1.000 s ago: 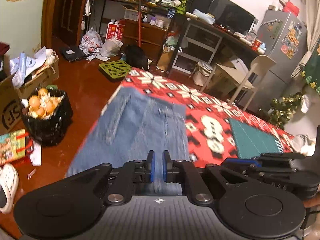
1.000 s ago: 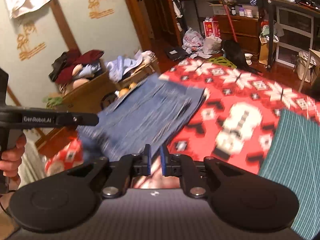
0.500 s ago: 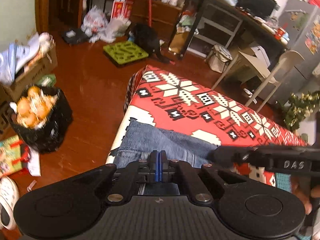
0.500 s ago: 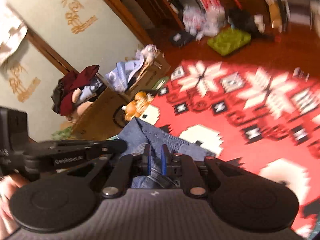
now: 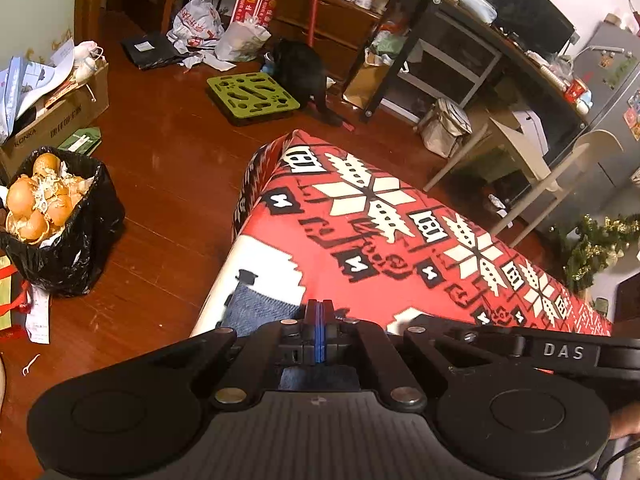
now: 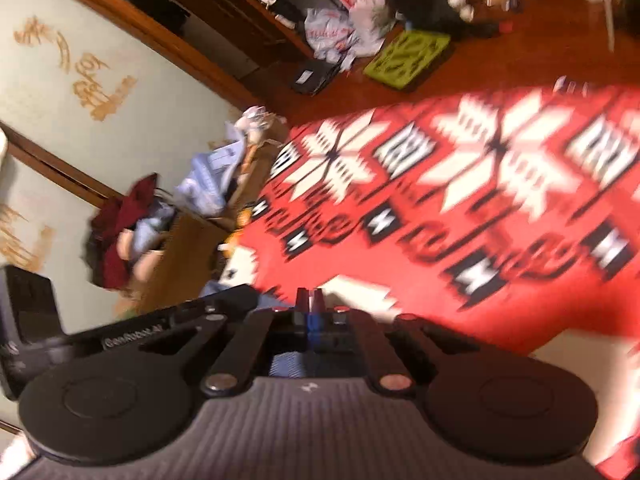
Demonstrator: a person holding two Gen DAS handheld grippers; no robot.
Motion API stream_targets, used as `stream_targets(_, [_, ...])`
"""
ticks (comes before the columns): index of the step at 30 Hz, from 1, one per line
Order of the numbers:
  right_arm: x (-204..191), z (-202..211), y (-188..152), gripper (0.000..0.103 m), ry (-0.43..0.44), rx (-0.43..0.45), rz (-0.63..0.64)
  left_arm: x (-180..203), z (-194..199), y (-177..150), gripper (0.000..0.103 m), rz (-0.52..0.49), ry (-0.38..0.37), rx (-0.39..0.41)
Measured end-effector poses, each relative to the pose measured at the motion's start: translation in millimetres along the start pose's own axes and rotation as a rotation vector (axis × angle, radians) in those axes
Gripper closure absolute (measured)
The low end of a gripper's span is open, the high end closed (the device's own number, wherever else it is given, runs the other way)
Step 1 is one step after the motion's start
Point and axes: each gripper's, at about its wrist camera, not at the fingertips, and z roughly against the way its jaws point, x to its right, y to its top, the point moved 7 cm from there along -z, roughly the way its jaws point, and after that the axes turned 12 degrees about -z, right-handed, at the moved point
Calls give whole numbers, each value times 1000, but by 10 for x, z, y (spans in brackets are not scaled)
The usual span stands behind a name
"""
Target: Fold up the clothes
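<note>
L gripper [image 5: 319, 312]: blue pads pressed together, no gap visible; whether any cloth is caught btwn them can't be told, the tips hide it. Denim garment [image 5: 256, 310] lies just left of and under the L fingertips, on the near corner of the red patterned tablecloth [image 5: 400, 248]; more denim shows through the frame gap behind the tips. Ahead of the fingers the cloth runs off to the right; its corner drapes down far ahead-left.

R gripper [image 6: 310, 304]: view is motion-blurred and rolled. Fingers nearly together, a thin light sliver btwn the tips. Can't tell if denim is pinched. A bit of blue denim sits left of the R tips and below them, behind the linkage. The two grippers are close, side by side: the R one's black body crosses right of the L fingers, the L one's body crosses left of the R fingers.

Left of the L fingers, on the wood floor [image 5: 168, 168]: black bin bag full of orange peel [image 5: 48, 216], a cardboard box [image 5: 52, 120] further ahead. Far ahead: green perforated mat [image 5: 253, 96], black cat [image 5: 300, 72] just beside it.
</note>
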Motion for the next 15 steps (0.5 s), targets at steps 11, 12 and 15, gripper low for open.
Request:
stream_targets(11, [-65,352,-168,98,90,-43,66,350,226,-15,101,-85,-74,-17])
stream_targets(12, [-24,322,-188,103,73,-44,60,375,177,-51,101,-87,-74,-33])
stream_targets(15, [102,335,-144,103,78,-19,16,441,64,-104,101,-101,-61,-42])
